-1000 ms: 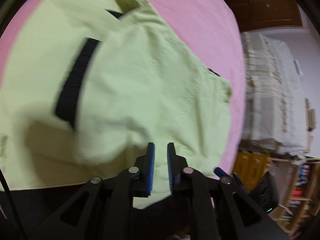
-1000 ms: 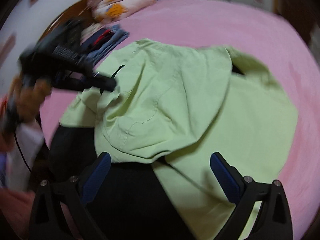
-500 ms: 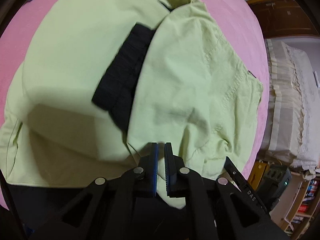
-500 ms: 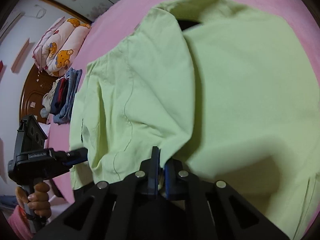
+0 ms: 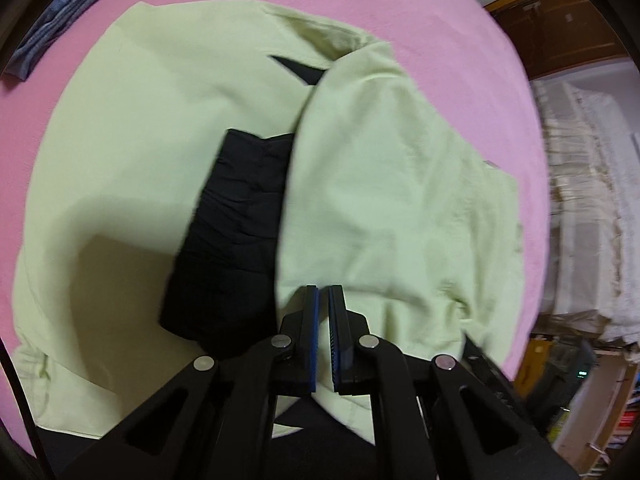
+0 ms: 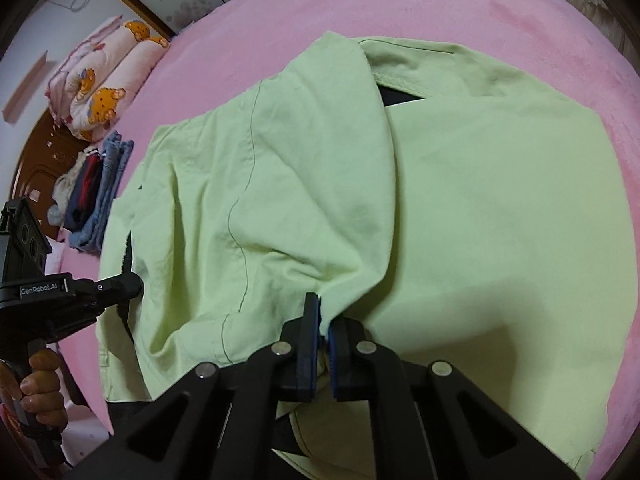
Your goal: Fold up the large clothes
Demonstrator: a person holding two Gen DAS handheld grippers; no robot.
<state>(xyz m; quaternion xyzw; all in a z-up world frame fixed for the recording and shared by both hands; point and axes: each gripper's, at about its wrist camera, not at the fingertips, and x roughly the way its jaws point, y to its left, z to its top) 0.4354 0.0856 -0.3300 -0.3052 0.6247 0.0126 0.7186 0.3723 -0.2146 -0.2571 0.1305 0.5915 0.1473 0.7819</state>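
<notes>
On the pink bed cover, a light green jacket with black lining is lying spread, one panel folded over its middle. Both tongs are pinching the green hem at the near edge: the left gripper and the right gripper are clamped almost fully together on fabric. Folded clothes are sitting stacked by a bear-print quilt.

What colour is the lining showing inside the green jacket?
Black lining inside the pale green jacket; clearest in the left wrist view.
</notes>
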